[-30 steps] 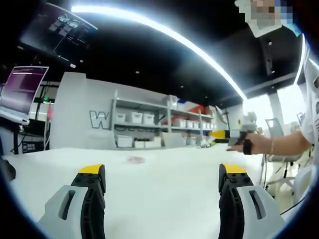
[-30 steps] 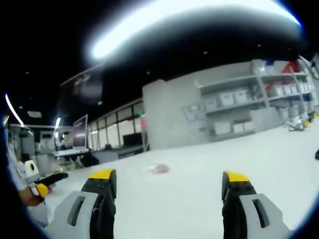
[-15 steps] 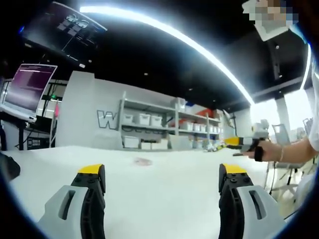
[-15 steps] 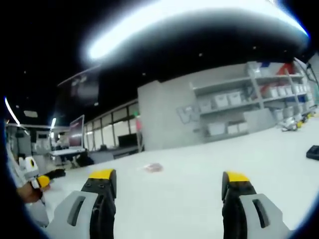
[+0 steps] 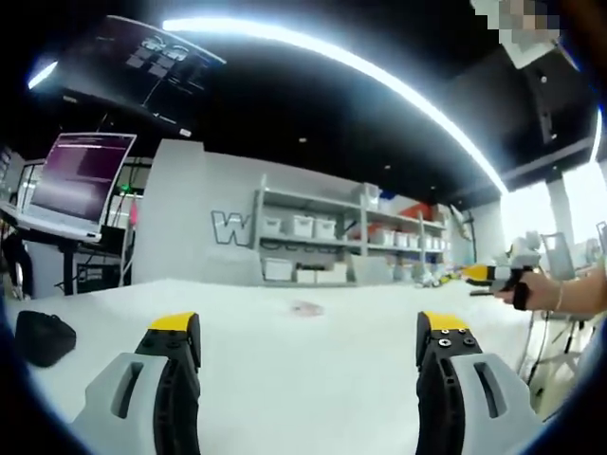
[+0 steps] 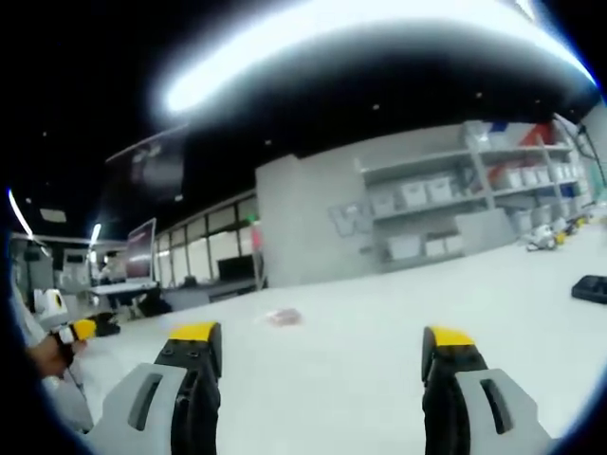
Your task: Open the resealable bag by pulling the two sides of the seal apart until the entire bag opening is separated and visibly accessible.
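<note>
A small clear resealable bag with pinkish contents lies flat far out on the white table; the same bag shows in the right gripper view. My left gripper is open, jaws wide apart, well short of the bag and holding nothing. My right gripper is also open and empty, far from the bag. In the left gripper view the right gripper shows at the right edge in a person's hand. In the right gripper view the left gripper appears at the left edge.
A black pouch lies on the table at the left; a dark flat object lies at the table's right. Behind stand a grey wall, shelves with white bins and a monitor.
Both cameras have panned slightly: the bag drifted right in the left gripper view and left in the right gripper view. The black pouch came into view. Both grippers stay open.
</note>
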{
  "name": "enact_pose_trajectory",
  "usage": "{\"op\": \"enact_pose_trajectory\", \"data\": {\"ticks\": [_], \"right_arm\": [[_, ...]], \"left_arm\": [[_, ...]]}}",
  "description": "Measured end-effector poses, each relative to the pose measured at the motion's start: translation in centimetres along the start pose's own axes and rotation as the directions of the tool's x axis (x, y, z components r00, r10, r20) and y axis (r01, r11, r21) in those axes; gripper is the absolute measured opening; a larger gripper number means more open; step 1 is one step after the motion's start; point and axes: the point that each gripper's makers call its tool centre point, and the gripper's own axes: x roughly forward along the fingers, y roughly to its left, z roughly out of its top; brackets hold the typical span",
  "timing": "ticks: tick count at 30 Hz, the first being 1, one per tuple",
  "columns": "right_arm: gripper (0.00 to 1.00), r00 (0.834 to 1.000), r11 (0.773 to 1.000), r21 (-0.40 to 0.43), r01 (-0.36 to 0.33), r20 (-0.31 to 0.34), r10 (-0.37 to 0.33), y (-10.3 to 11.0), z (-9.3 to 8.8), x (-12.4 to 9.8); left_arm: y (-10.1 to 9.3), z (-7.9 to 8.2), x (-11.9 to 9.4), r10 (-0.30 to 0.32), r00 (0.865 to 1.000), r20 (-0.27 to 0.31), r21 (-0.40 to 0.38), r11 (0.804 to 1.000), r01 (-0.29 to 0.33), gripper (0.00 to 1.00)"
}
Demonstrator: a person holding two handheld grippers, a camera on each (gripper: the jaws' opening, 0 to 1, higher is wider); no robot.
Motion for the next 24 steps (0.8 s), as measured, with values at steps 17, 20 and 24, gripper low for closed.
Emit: {"op": "enact_pose_trajectory", "data": {"ticks": [17,20,24], "right_arm": [[0.88,1.0,1.0,-0.027,-0.004,0.024,0.005,1.3,0.8,-1.3],[0.88,1.0,0.999,-0.038,0.0,0.026,0.001,1.3,0.8,-1.4],[0.88,1.0,1.0,-0.03,0.008,0.016,-0.008,1.2,0.3,-1.6]], "left_arm": [[0.4,-1.0,0.0,0.018,1.0,-0.016,-0.02,1.0,-0.019,0.92],[0.5,-1.1,0.0,0.02,1.0,-0.018,-0.022,1.0,-0.02,0.92],[0.5,-1.1,0.0,0.02,1.0,-0.017,-0.024,0.999,-0.021,0.92]]}}
